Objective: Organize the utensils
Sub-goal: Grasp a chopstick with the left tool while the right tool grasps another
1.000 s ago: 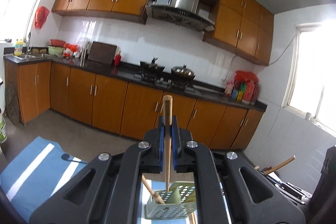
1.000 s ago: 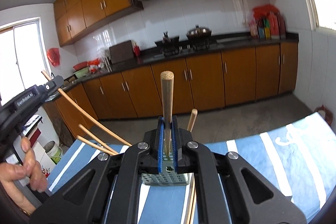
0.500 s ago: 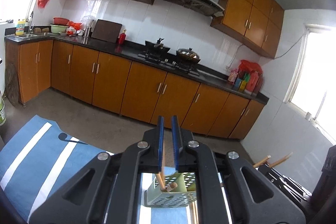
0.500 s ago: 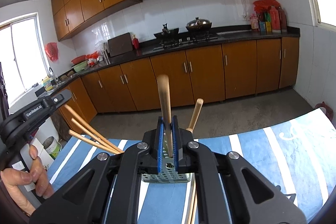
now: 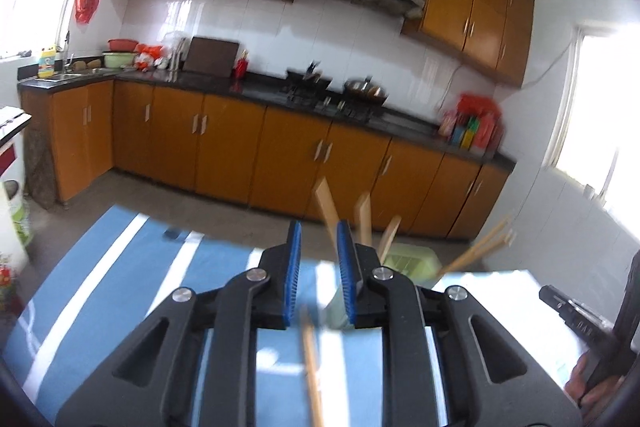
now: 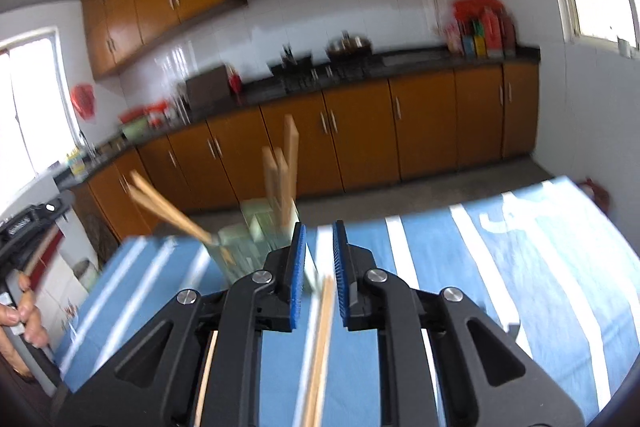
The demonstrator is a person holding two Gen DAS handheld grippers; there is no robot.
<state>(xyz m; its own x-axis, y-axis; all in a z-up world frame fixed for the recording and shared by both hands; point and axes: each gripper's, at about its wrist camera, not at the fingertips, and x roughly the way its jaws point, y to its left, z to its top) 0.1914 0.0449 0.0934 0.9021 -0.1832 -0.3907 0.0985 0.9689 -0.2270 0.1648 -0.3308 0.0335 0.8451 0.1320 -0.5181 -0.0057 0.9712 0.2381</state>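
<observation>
A pale green perforated utensil holder (image 5: 408, 259) (image 6: 256, 227) stands on the blue striped cloth (image 5: 120, 287) (image 6: 520, 267). Wooden handles (image 5: 326, 203) (image 6: 284, 171) stick up out of it, and a pair of chopsticks (image 5: 480, 247) (image 6: 168, 207) leans out to one side. My left gripper (image 5: 318, 227) is just before the holder, jaws opening, nothing between them. My right gripper (image 6: 319, 231) is also opening and empty. Loose chopsticks (image 5: 312, 367) (image 6: 320, 347) lie on the cloth under the grippers. Both views are motion-blurred.
A hand on the other gripper's handle shows at each view's edge (image 5: 592, 383) (image 6: 24, 311). One more stick (image 6: 206, 367) lies on the cloth at the left. Beyond the table are orange kitchen cabinets (image 5: 240, 147) and a dark counter.
Both grippers were shut on upright wooden handles; they have let go and now stand open. The handles now stand in the holder, and both grippers have dropped lower towards the cloth.
</observation>
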